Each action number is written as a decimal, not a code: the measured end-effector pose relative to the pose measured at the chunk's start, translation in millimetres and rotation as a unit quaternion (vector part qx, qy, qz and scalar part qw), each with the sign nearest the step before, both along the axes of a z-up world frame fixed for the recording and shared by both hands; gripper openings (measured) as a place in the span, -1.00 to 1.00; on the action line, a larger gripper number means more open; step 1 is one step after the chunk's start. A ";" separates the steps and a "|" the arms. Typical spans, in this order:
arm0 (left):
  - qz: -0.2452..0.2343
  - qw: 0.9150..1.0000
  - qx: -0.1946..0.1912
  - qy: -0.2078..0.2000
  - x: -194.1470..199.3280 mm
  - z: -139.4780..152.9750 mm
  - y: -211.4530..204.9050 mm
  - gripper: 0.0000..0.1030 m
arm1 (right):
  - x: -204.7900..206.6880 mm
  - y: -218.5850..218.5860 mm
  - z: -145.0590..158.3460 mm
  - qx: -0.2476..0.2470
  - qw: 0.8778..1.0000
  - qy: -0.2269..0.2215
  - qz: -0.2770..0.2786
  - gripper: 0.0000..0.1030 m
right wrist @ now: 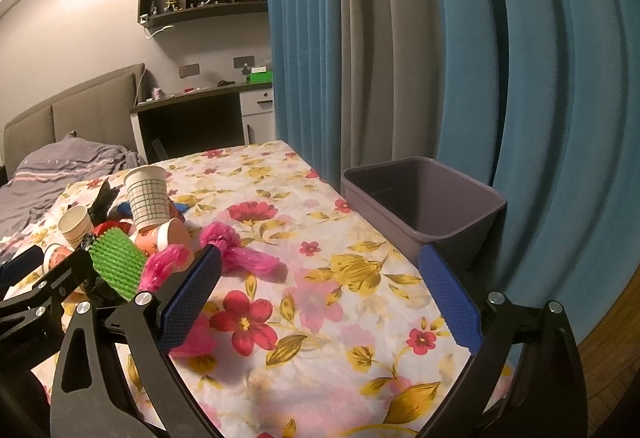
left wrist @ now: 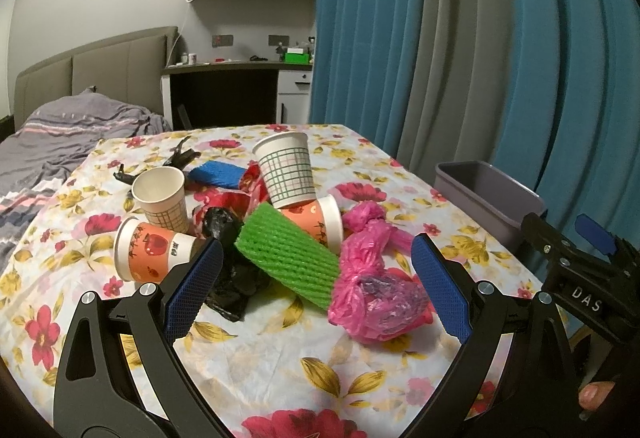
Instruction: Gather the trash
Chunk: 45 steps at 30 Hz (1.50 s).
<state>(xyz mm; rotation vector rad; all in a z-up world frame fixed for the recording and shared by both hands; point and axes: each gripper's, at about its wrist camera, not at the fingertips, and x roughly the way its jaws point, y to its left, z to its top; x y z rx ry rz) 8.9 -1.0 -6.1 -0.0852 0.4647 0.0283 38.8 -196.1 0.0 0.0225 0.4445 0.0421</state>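
- My left gripper (left wrist: 316, 286) is spread wide and holds nothing; its blue pads frame the centre of the left wrist view, with the trash pile between and just beyond them.
- My right gripper (right wrist: 320, 302) is also released and empty, over bare flowered tablecloth (right wrist: 320, 358) in the lower middle of its view.
- The trash sits in a heap: a green foam net sleeve (left wrist: 288, 262) at centre, a crumpled pink plastic bag (left wrist: 376, 294) to its right, a black plastic bag (left wrist: 228, 238) to its left, and four paper cups, among them an apple-print cup (left wrist: 148, 250) lying on its side at left and a grid-print cup (left wrist: 286, 168) propped on top of the pile.
- A blue foam net sleeve (left wrist: 218, 174) lies further back, upper middle.
- The grey bin (right wrist: 424, 206) stands off the table's right edge, centre right in the right wrist view, and looks empty.
- I judge this the start: nothing collected yet, first pick being lined up.
- Next I would lower the left gripper onto the green sleeve or the pink bag, close softly since both crush, then carry it right to the bin without toppling the cups.
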 end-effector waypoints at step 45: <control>0.065 0.998 -0.021 -0.018 -20.2 -18.5 85.5 0.82 | 8.9 96.3 -48.8 0.024 0.979 0.085 0.182 0.40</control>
